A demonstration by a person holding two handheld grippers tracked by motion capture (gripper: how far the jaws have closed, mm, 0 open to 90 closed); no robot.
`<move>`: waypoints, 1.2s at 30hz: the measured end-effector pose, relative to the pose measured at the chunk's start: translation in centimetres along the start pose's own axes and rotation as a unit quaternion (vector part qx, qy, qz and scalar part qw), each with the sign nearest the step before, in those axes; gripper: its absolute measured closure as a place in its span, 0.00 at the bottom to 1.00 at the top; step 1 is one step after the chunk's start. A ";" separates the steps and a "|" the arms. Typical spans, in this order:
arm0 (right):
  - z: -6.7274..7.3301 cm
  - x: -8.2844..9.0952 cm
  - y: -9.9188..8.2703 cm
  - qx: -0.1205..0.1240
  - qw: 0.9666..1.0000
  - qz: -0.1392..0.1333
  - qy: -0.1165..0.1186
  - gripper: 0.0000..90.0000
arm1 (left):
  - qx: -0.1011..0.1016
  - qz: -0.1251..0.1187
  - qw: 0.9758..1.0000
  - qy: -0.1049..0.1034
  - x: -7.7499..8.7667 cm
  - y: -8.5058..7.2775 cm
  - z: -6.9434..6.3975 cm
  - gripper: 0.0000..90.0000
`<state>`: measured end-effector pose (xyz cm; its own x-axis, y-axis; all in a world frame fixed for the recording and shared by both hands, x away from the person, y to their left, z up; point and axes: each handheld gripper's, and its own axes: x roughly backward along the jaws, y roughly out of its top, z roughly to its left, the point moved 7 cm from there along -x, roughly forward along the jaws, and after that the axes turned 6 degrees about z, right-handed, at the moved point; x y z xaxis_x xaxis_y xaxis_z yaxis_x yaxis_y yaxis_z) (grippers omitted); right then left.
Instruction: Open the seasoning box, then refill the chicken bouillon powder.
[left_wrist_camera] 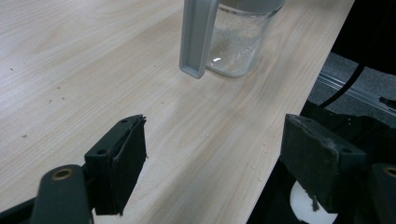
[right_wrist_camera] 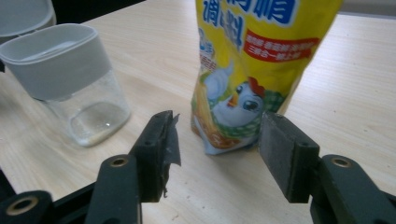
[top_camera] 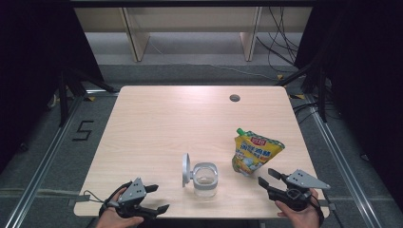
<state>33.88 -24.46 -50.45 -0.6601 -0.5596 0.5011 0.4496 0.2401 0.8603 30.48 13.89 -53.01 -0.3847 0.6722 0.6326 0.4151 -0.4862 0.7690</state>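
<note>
A yellow stand-up pouch [top_camera: 254, 153] with a green cap and a chicken picture [right_wrist_camera: 252, 70] stands upright on the right part of the wooden table [top_camera: 157, 123]. My right gripper [top_camera: 266, 175] [right_wrist_camera: 217, 144] sits just in front of it, open, and its pads do not touch the pouch. A clear jar [top_camera: 205, 179] [right_wrist_camera: 70, 79] with a grey collar stands near the front middle. Its grey hinged lid [top_camera: 186, 169] [left_wrist_camera: 198, 37] is flipped up on the left side. A little pale powder lies in the jar's bottom [left_wrist_camera: 233, 42]. My left gripper [top_camera: 159, 198] [left_wrist_camera: 215, 158] rests open at the front left edge, with nothing between its jaws.
A round cable hole [top_camera: 234, 98] sits at the table's far right. The front edge [left_wrist_camera: 275, 140] runs close to both hands, with dark floor beyond. Wooden shelf legs [top_camera: 135, 40] and loose cables [top_camera: 280, 42] stand behind the table.
</note>
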 end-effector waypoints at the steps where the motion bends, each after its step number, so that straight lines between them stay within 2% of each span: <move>1: -0.3 0.0 -0.1 0.003 1.000 0.004 -0.008 0.49 | -0.001 0.003 1.000 0.001 0.0 0.0 0.0 0.24; 3: -0.7 -0.1 -0.2 0.007 1.000 0.001 -0.015 0.47 | -0.002 0.001 1.000 0.001 0.0 0.0 0.0 0.24; 4: -1.1 -0.2 -0.4 -0.013 1.000 0.007 -0.016 0.42 | -0.005 0.007 1.000 0.005 0.0 -0.1 0.1 0.24; 5: -1.4 -0.4 -0.4 -0.018 1.000 0.000 -0.014 0.40 | -0.005 0.007 1.000 0.005 0.0 -0.1 0.1 0.24; 6: -1.5 -0.3 -0.7 -0.038 0.999 0.012 -0.019 0.38 | -0.007 0.012 1.000 0.005 0.1 -0.1 0.2 0.24; 7: -1.8 -0.6 -0.7 -0.032 0.999 0.000 -0.020 0.36 | -0.005 0.012 1.000 0.005 0.1 -0.2 0.2 0.24; 8: -2.0 -0.6 -0.8 -0.028 0.999 0.010 -0.020 0.35 | 0.001 0.003 1.000 0.003 0.1 0.0 0.0 0.24; 9: -2.4 -0.7 -0.8 -0.015 0.999 0.008 -0.031 0.35 | 0.001 0.003 1.000 0.003 0.1 0.0 0.0 0.24; 10: -2.5 -0.7 -0.9 -0.017 0.999 0.017 -0.034 0.34 | -0.001 0.008 1.000 0.002 0.0 -0.1 0.1 0.24; 11: -2.6 -0.9 -0.9 -0.022 0.999 0.014 -0.036 0.33 | -0.007 0.015 1.000 0.003 0.1 -0.2 0.2 0.24; 13: -2.7 -1.1 -1.0 -0.024 0.999 0.014 -0.037 0.32 | -0.007 0.013 1.000 0.003 0.1 -0.2 0.1 0.24; 14: -2.6 -1.3 -1.1 -0.043 0.998 0.023 -0.040 0.30 | -0.003 0.007 1.000 0.002 -0.1 -0.2 0.0 0.24; 15: -2.6 -1.3 -1.1 -0.043 0.998 0.023 -0.040 0.30 | 0.014 0.008 1.000 0.002 -0.1 -0.2 -0.1 0.24; 16: -3.0 -1.5 -1.0 -0.026 0.999 0.023 -0.040 0.29 | 0.006 0.005 1.000 0.002 -0.1 -0.1 -0.1 0.24; 17: -3.0 -1.5 -1.0 -0.026 0.999 0.023 -0.040 0.29 | 0.006 0.005 1.000 0.002 -0.1 -0.1 -0.1 0.24; 18: -2.9 -1.6 -0.9 -0.032 0.999 0.015 -0.033 0.29 | 0.018 0.005 1.000 -0.001 -0.2 -0.1 -0.2 0.24; 19: -2.7 -1.7 -0.9 -0.040 0.999 0.015 -0.029 0.29 | 0.010 0.012 1.000 0.001 -0.2 -0.2 -0.2 0.24; 21: -3.1 -1.9 -0.8 -0.011 0.999 0.009 -0.036 0.28 | 0.007 0.012 1.000 0.002 -0.2 -0.3 -0.1 0.24; 23: -2.8 -2.2 -0.7 -0.020 0.999 0.007 -0.029 0.26 | 0.003 0.016 1.000 0.004 -0.2 -0.3 -0.1 0.24; 24: -2.8 -2.3 -0.6 -0.010 0.999 0.009 -0.030 0.25 | 0.003 0.017 1.000 0.005 -0.2 -0.4 -0.1 0.24; 27: -2.6 -2.6 -0.4 -0.007 1.000 0.005 -0.021 0.23 | 0.012 0.011 1.000 0.003 -0.3 -0.3 -0.2 0.24; 28: -2.6 -3.2 -0.2 0.004 1.000 -0.003 -0.005 0.21 | 0.006 0.017 1.000 0.005 -0.2 -0.4 -0.1 0.24; 29: -2.4 -3.1 -0.3 -0.005 1.000 0.003 -0.004 0.21 | 0.002 0.020 1.000 0.004 0.0 -0.4 0.1 0.24; 30: -2.4 -3.4 -0.1 -0.006 1.000 -0.002 0.000 0.20 | 0.005 0.016 1.000 0.004 0.0 -0.3 0.0 0.24; 31: -2.6 -3.6 0.0 0.003 1.000 -0.006 0.000 0.20 | 0.005 0.016 1.000 0.004 0.0 -0.3 0.0 0.24; 33: -2.7 -3.7 0.1 -0.005 1.000 -0.009 0.004 0.20 | 0.009 0.007 1.000 -0.001 -0.2 -0.2 -0.1 0.24; 34: -3.1 -4.0 0.3 0.008 1.000 -0.017 -0.001 0.19 | 0.003 0.018 1.000 0.000 -0.1 -0.3 0.1 0.24; 36: -3.4 -4.3 0.4 0.010 1.000 -0.016 -0.001 0.18 | -0.001 0.020 1.000 0.005 -0.3 -0.4 0.3 0.24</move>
<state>38.90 -24.66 -52.56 -0.6750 -0.5653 0.4741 0.4163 0.2387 0.8773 30.66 14.10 -53.55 -0.3759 0.6473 0.6631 0.4288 -0.5128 0.7437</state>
